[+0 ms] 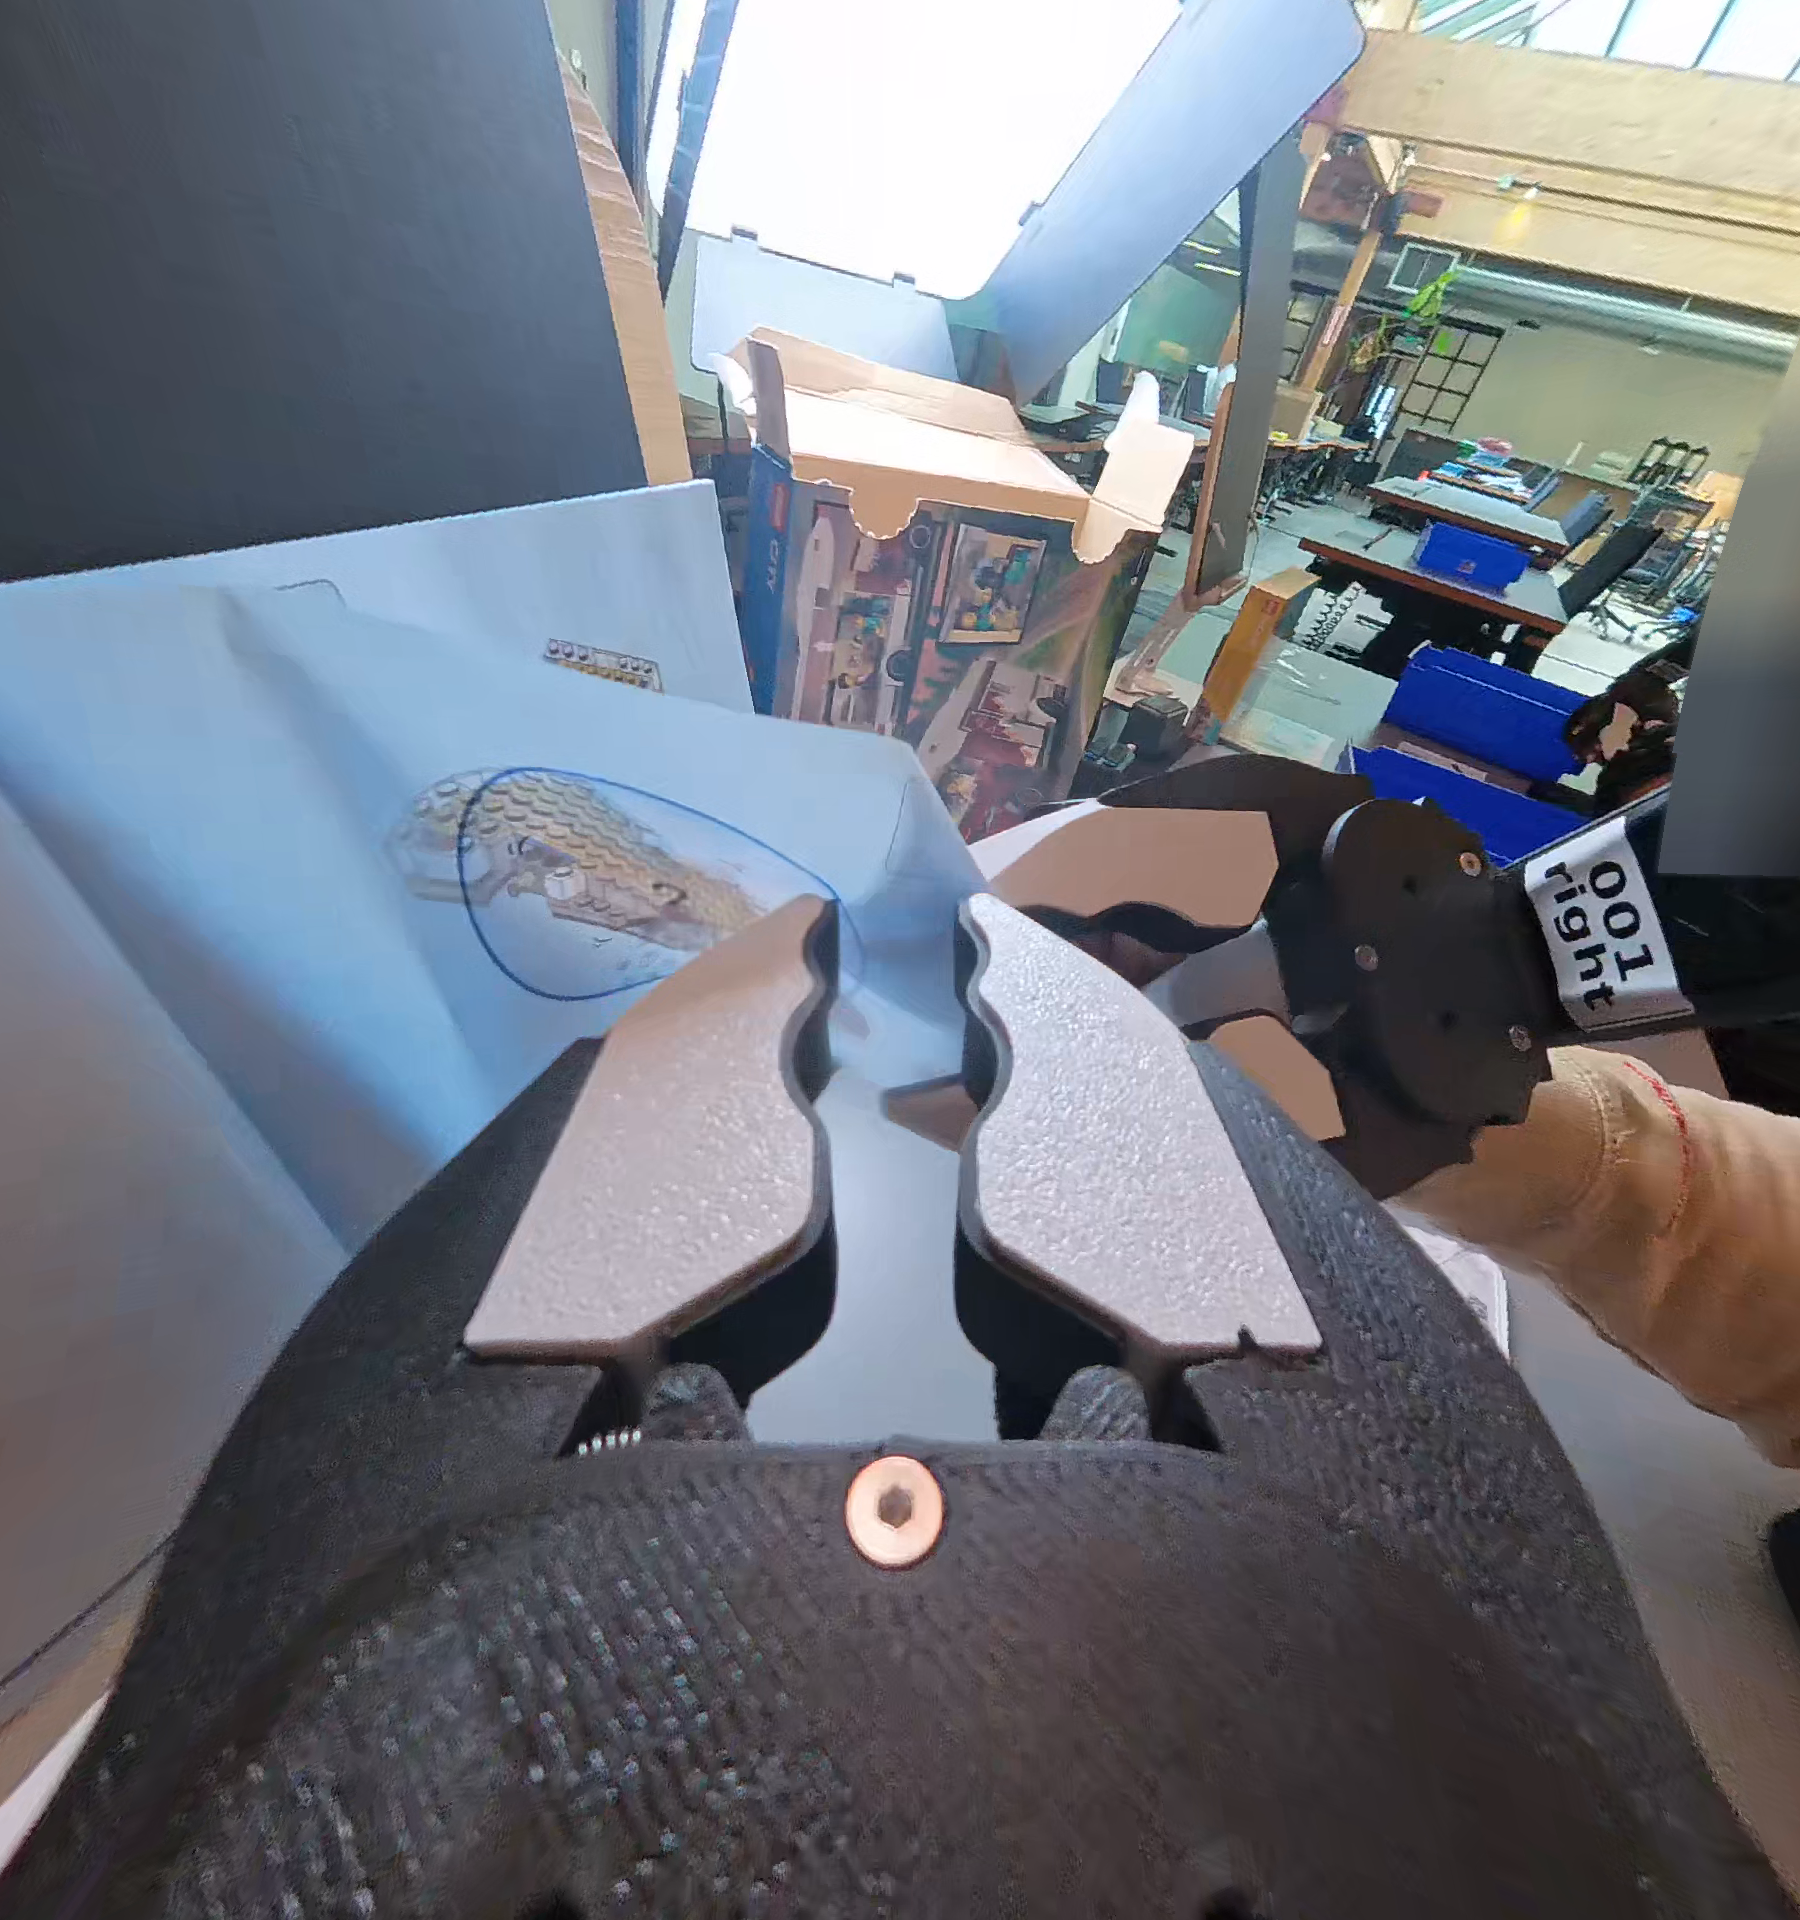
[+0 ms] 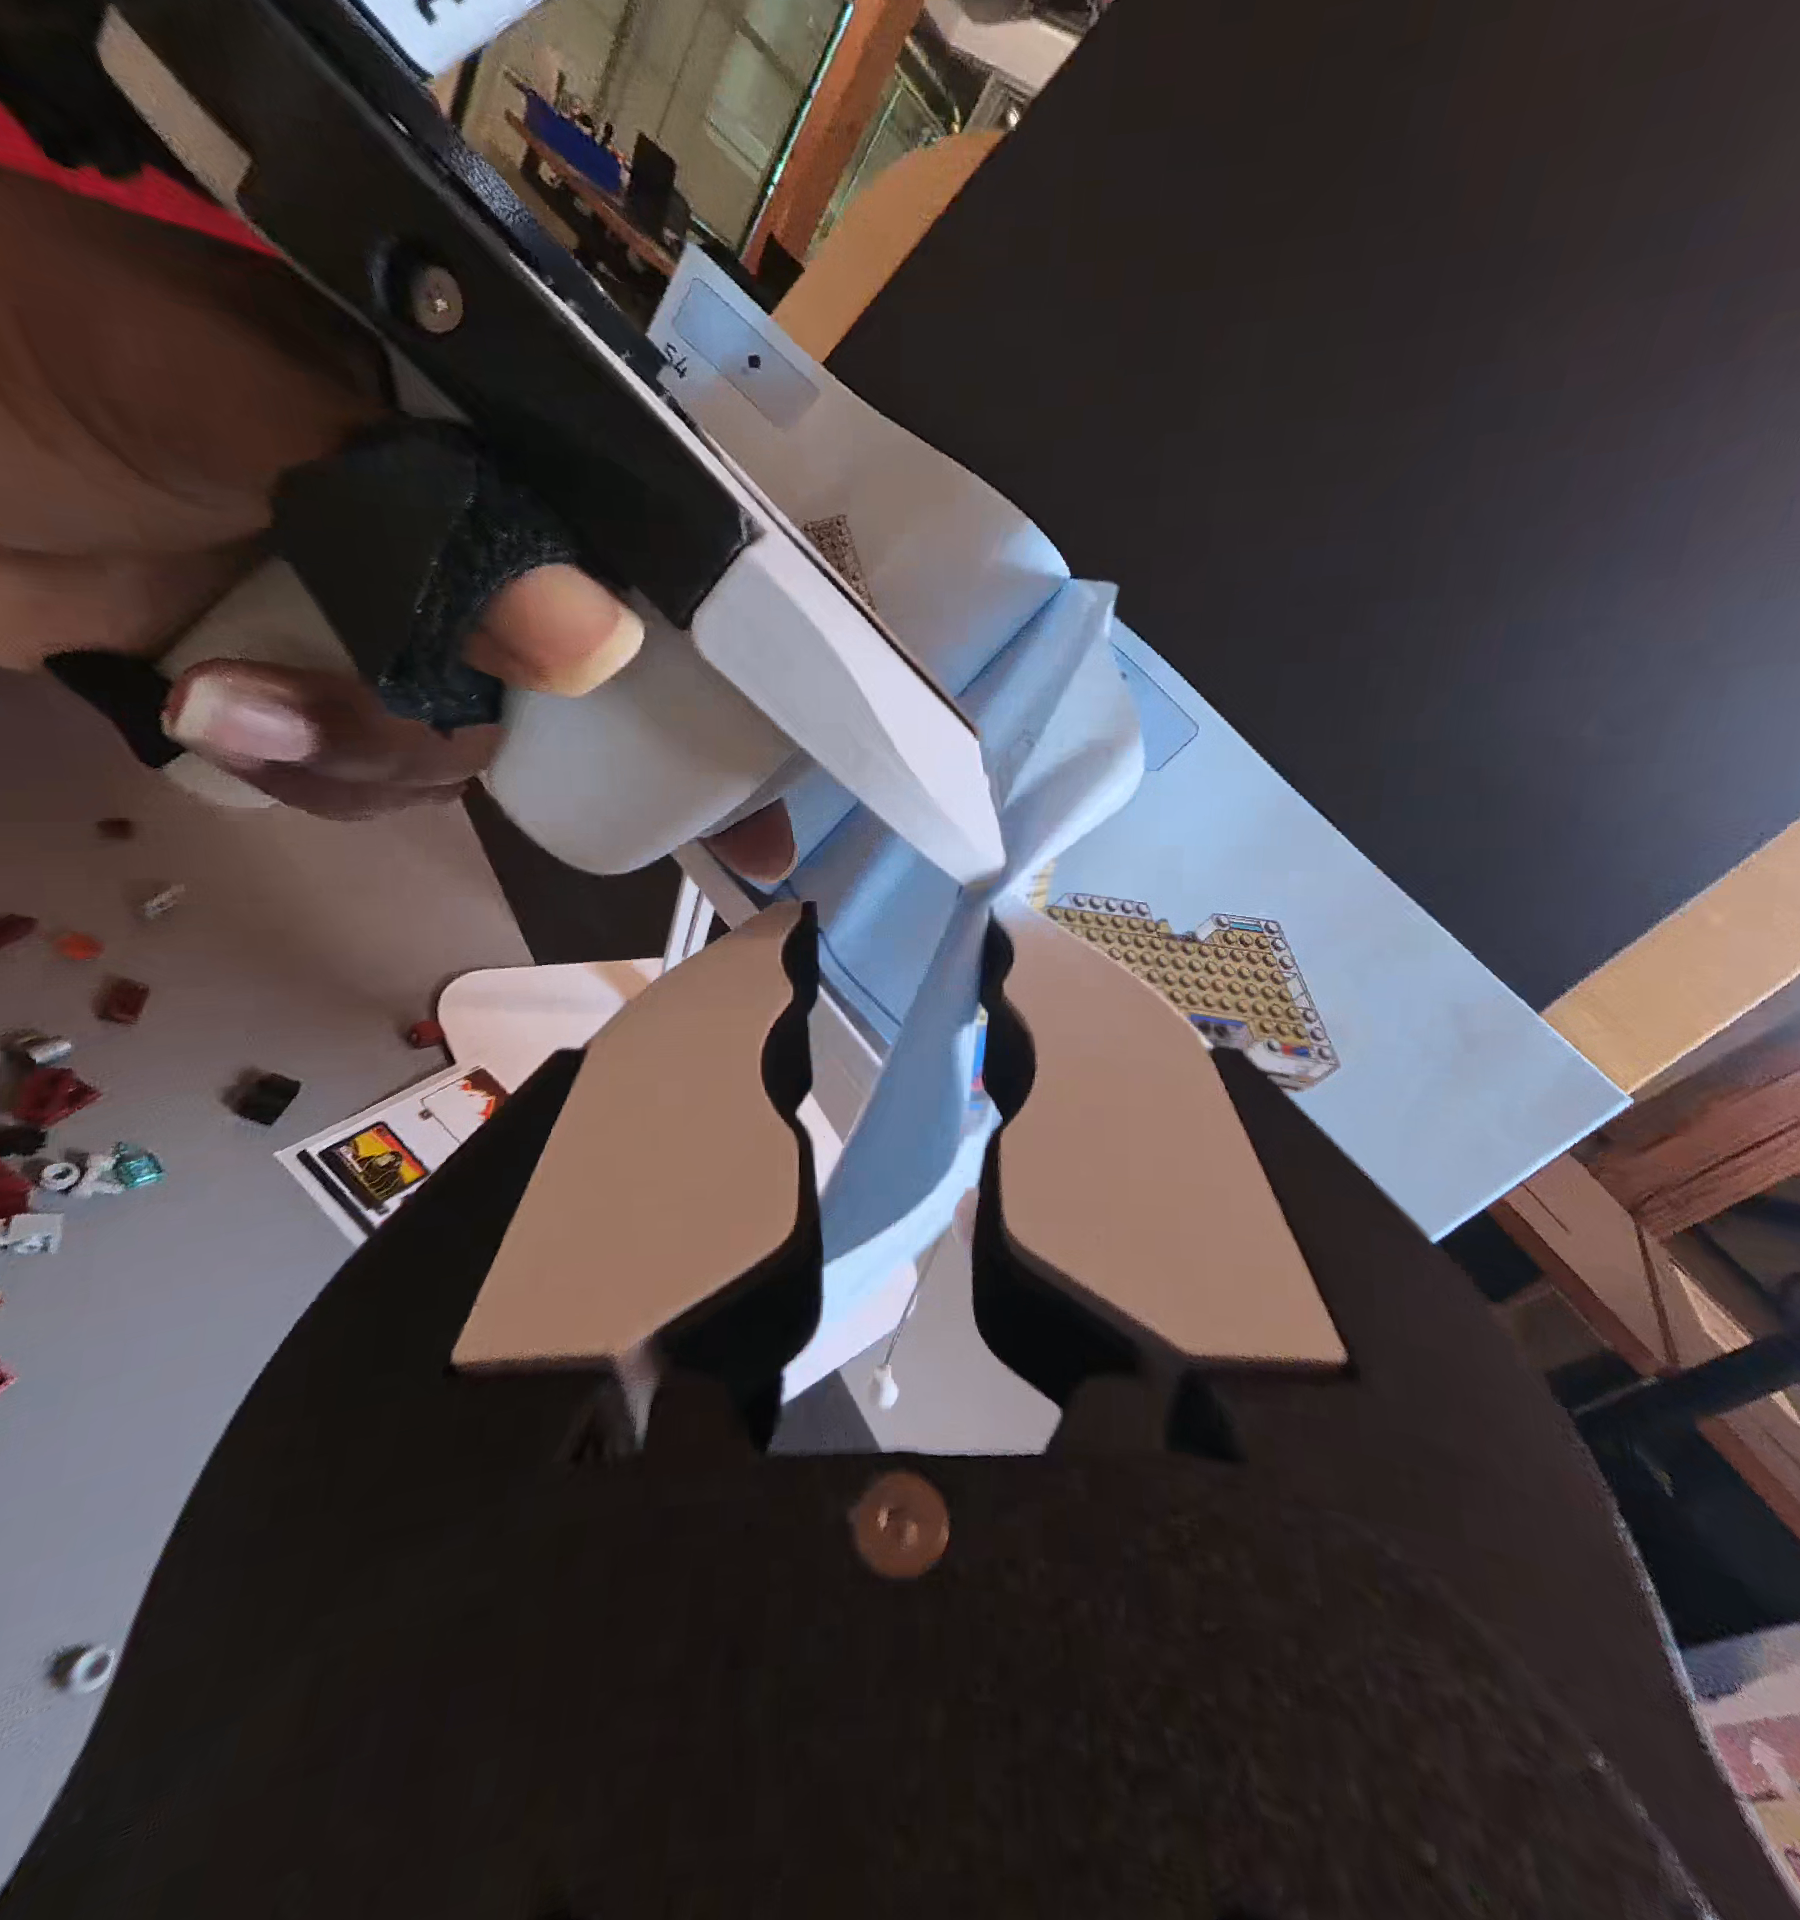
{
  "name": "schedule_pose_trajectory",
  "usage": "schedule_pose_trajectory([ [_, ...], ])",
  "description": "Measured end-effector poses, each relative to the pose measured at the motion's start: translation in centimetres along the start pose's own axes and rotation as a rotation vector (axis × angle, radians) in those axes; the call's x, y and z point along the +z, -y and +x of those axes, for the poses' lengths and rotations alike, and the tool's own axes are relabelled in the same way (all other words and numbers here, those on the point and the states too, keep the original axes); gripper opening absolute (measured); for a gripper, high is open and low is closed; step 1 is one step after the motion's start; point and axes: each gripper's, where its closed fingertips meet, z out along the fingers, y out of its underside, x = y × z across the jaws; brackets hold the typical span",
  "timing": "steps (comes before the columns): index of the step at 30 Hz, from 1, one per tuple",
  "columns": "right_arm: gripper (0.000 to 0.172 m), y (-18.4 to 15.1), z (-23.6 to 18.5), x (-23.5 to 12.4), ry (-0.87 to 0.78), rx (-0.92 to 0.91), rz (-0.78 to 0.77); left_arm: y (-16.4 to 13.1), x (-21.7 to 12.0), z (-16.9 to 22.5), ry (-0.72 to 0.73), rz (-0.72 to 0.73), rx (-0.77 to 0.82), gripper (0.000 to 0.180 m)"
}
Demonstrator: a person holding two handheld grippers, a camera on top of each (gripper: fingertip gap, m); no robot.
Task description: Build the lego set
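An open instruction booklet [image 1: 376, 727] with light blue pages stands in front of my left gripper [image 1: 896, 914]. The left jaws stand apart, with a page's lower corner [image 1: 875, 997] loose in the gap and no pad pressing on it. In the right wrist view my right gripper [image 2: 901, 925] is open; a curled, twisted page [image 2: 927, 1060] runs up between its fingers and leans on the right one. The left gripper's white fingers [image 2: 875, 748] reach the twist from the upper left. The right gripper's tan fingers [image 1: 1145, 862] show spread around the page edge in the left wrist view.
An opened brick-set box [image 1: 927, 582] stands behind the booklet, with a black panel [image 1: 252, 260] at the left. Several loose small bricks [image 2: 44, 1101] lie on the grey table [image 2: 252, 1351], next to a printed sheet [image 2: 387, 1153]. Blue bins [image 1: 1478, 707] stand farther off. Left and right tips are no more than a few centimetres apart.
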Motion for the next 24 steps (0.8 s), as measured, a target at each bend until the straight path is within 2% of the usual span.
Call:
schedule_pose_trajectory([
  [2, 0.029, 0.3, -0.3, -1.3, 0.024, 0.023, 0.031, 0.4, -0.8, 0.1, 0.004, 0.033, 0.029, 0.009],
  [4, 0.037, 0.4, -0.3, -2.4, 0.051, 0.089, 0.057, 0.6, -1.4, 0.2, 0.001, 0.036, 0.057, 0.001],
  [6, 0.042, 0.0, -0.5, -2.7, 0.085, 0.16, 0.059, 0.5, -1.7, 0.3, -0.003, 0.027, 0.069, 0.0],
  [11, 0.068, -4.0, 0.4, -0.9, 0.098, 0.356, -0.06, 0.7, -2.2, 0.2, 0.046, 0.033, 0.085, 0.004],
  [12, 0.06, -4.9, 0.9, -0.5, 0.056, 0.332, -0.092, 0.6, -2.4, 0.3, 0.049, 0.031, 0.095, 0.005],
  [14, 0.006, -5.7, 2.0, -0.1, -0.02, 0.256, -0.1, 0.2, -3.0, -0.1, 0.093, 0.016, 0.125, 0.008],
  [15, 0.0, -5.7, 2.2, -0.1, -0.037, 0.24, -0.093, 0.0, -3.5, -0.6, 0.129, 0.006, 0.148, 0.009],
  [18, 0.0, -5.1, 2.4, -0.6, -0.044, 0.278, -0.071, -0.6, -5.9, -3.3, 0.279, -0.04, 0.208, 0.016],
  [21, 0.0, -4.1, 2.5, -1.4, -0.025, 0.343, -0.027, -2.0, -8.9, -7.8, 0.506, -0.141, 0.295, 0.023],
  [24, 0.0, -2.7, 1.8, -2.0, 0.035, 0.399, 0.032, -4.3, -10.0, -10.3, 0.577, -0.25, 0.27, 0.032],
])
